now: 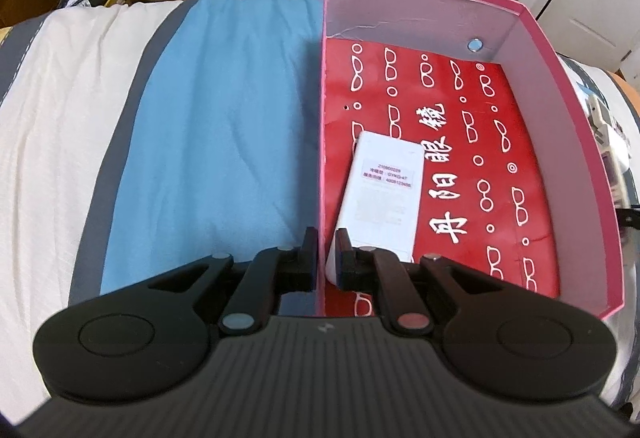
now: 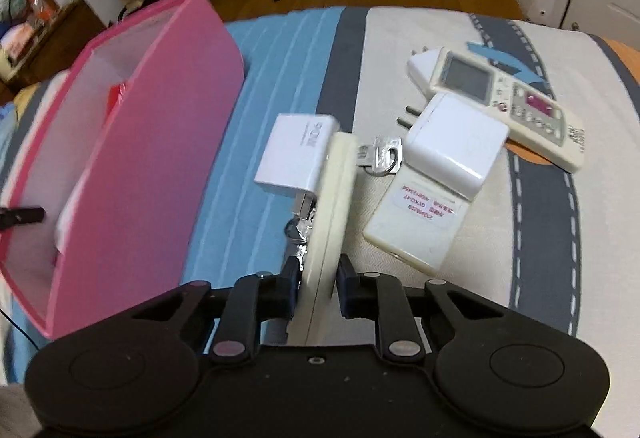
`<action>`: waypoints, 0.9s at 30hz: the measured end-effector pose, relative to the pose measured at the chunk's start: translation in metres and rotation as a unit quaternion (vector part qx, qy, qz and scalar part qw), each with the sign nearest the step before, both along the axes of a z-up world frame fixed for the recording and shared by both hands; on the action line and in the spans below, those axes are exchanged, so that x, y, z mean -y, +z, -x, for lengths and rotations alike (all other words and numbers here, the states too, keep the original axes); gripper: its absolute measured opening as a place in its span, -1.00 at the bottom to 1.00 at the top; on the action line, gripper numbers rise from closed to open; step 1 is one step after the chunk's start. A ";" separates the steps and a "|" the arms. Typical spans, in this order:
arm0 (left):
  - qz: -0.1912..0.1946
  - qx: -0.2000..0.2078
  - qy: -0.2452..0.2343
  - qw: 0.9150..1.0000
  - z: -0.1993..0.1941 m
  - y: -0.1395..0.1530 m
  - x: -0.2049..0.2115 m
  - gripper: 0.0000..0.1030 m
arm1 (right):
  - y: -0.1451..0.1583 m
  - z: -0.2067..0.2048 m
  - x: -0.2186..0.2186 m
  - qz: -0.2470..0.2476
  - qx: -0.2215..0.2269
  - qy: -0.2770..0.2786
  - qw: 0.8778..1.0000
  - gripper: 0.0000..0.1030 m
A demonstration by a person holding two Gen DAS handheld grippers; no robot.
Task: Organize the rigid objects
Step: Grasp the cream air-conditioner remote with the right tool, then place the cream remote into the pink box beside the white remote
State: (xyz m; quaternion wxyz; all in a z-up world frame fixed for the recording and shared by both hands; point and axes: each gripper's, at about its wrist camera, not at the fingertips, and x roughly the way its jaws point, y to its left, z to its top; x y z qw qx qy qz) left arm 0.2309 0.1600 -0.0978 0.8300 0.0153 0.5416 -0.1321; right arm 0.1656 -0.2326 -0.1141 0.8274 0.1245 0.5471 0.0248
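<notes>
The left gripper (image 1: pixel 320 258) has its jaws clamped on the left side wall of the pink box (image 1: pixel 560 106), one jaw outside and one inside. The box stands on the bed (image 1: pixel 60 118), to the right of the cover's blue stripe, with its open top facing the camera. Its floor carries a red sheet printed with white spectacles (image 1: pixel 460 142). A white remote (image 1: pixel 380 198) lies face down on that sheet in the near left corner, label up, just beside the inner jaw. The right gripper (image 2: pixel 319 280) holds a cream remote (image 2: pixel 332 206) turned on edge, its jaws closed on the near end. No earlier picture is available to judge movement. Beside this remote, on the left, a white charger (image 2: pixel 296 154) and a set of keys (image 2: pixel 298 228) lie on the bed; whether they touch it cannot be determined. To the right, another face-down remote (image 2: pixel 416 226) lies with a white plug adapter (image 2: pixel 456 142) resting on its far end, and a small bunch of keys (image 2: pixel 380 156) sits just left of the adapter. A remote with a screen (image 2: pixel 504 106) lies further right, a second white plug (image 2: pixel 422 64) at its far end. In this view the pink box stands at the left.
</notes>
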 end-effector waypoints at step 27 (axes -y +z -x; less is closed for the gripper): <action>0.029 -0.002 0.026 0.999 -0.004 -0.002 -0.008 -0.93 | 0.091 -0.062 -0.149 -0.049 0.038 0.150 0.987 -0.60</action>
